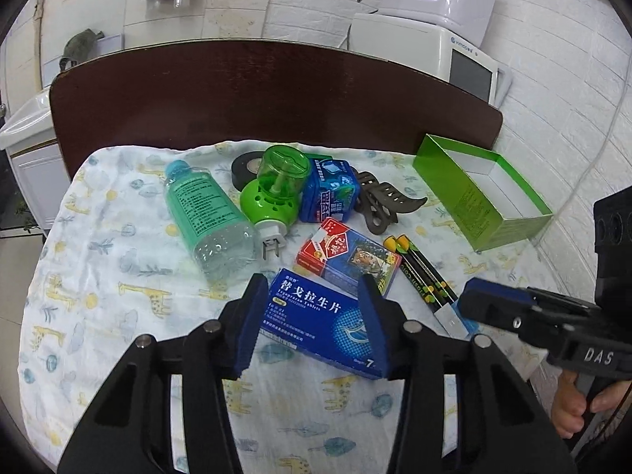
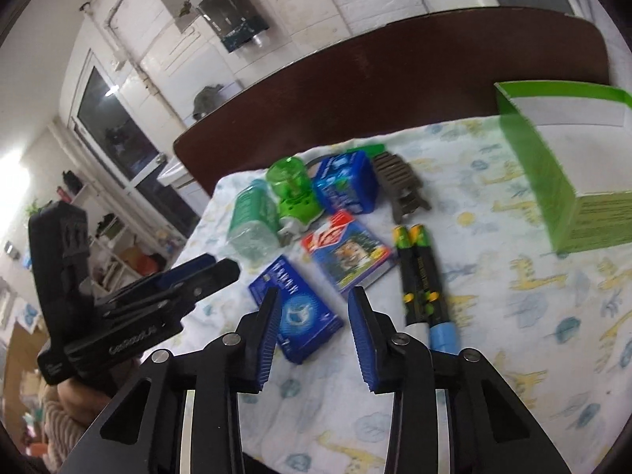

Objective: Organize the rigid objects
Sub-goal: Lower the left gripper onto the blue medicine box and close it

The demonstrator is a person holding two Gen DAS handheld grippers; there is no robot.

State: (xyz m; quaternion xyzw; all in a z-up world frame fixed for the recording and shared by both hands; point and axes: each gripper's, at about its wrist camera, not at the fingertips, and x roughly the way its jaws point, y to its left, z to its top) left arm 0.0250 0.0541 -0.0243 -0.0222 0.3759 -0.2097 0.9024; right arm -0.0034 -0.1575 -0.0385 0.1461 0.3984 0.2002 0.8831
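On the giraffe-print cloth (image 1: 118, 296) lie a blue medicine box (image 1: 316, 316), a red and blue card box (image 1: 347, 260), two black pens (image 1: 422, 272), a brown hair claw (image 1: 383, 205), a blue tub (image 1: 330, 193), a green plug-in repeller (image 1: 276, 189), a clear bottle (image 1: 205, 213) and a black tape roll (image 1: 245, 168). My left gripper (image 1: 312, 308) hovers over the medicine box, jaws partly apart and holding nothing. My right gripper (image 2: 314, 316) also stands partly open and empty above the cloth, between the medicine box (image 2: 296, 312) and the pens (image 2: 422, 276).
An open green carton (image 1: 486, 189) with a white inside stands at the cloth's right edge, near the brick wall. Dark wooden tabletop (image 1: 276, 94) shows beyond the cloth. White appliances (image 1: 434, 51) stand behind it. A hand (image 1: 572, 410) holds the right gripper's handle.
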